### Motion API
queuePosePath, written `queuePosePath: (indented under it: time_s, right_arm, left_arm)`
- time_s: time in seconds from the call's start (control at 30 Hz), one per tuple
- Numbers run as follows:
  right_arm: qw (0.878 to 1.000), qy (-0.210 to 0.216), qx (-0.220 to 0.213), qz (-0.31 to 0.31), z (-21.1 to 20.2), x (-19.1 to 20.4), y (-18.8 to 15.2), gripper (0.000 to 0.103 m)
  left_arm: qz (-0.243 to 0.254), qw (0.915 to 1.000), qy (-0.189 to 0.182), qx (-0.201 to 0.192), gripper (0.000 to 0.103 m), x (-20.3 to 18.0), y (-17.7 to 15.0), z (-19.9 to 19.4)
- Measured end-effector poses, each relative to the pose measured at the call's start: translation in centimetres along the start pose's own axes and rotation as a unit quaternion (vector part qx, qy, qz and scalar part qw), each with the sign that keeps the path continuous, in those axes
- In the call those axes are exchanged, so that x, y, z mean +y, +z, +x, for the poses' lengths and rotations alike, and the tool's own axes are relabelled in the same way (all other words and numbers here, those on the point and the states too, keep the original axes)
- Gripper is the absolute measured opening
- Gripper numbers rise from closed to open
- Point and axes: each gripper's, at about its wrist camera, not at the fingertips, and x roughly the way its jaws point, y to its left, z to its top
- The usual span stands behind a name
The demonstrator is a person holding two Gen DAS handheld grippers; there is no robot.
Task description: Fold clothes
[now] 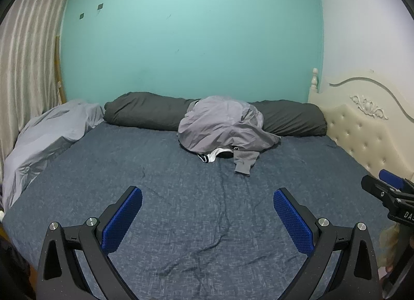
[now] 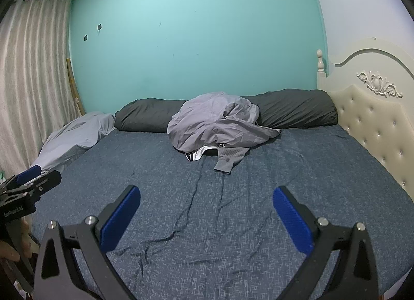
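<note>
A crumpled grey jacket (image 1: 222, 124) (image 2: 217, 121) lies heaped at the far side of the bed, one sleeve cuff (image 1: 243, 164) (image 2: 227, 161) trailing toward me. A black-and-white garment (image 1: 211, 157) (image 2: 198, 154) peeks out from under it. My left gripper (image 1: 207, 197) hovers open over the near part of the blue bedsheet (image 1: 181, 196), nothing between its blue pads. My right gripper (image 2: 206, 196) is likewise open and empty, well short of the jacket. Each gripper shows at the edge of the other's view: the right gripper (image 1: 390, 188), the left gripper (image 2: 33, 178).
A long dark grey bolster (image 1: 145, 112) (image 2: 297, 108) lies along the teal wall behind the jacket. A light grey pillow (image 1: 49, 134) (image 2: 77, 131) sits at the left by the curtain (image 2: 31, 80). A cream tufted headboard (image 1: 362, 129) (image 2: 375, 118) bounds the right side.
</note>
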Motion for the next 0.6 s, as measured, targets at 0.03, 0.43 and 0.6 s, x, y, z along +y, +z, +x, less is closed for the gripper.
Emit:
queuePosePath:
  time_s: [0.03, 0.43, 0.6]
  right_arm:
    - [1.000, 0.000, 0.000, 0.000, 0.0, 0.0, 0.0, 0.103]
    - [1.000, -0.001, 0.001, -0.002, 0.0, 0.0, -0.1, 0.103]
    - [1.000, 0.001, 0.002, -0.001, -0.1, 0.1, -0.1, 0.103]
  left_arm:
    - [-0.001, 1.0000, -0.001, 0.000, 0.103, 0.1, 0.0, 0.0]
    - [0.015, 0.9997, 0.012, -0.011, 0.103, -0.8, -0.7, -0.1]
    - [0.014, 0.9998, 0.011, -0.004, 0.103, -0.8, -0.2, 0.2]
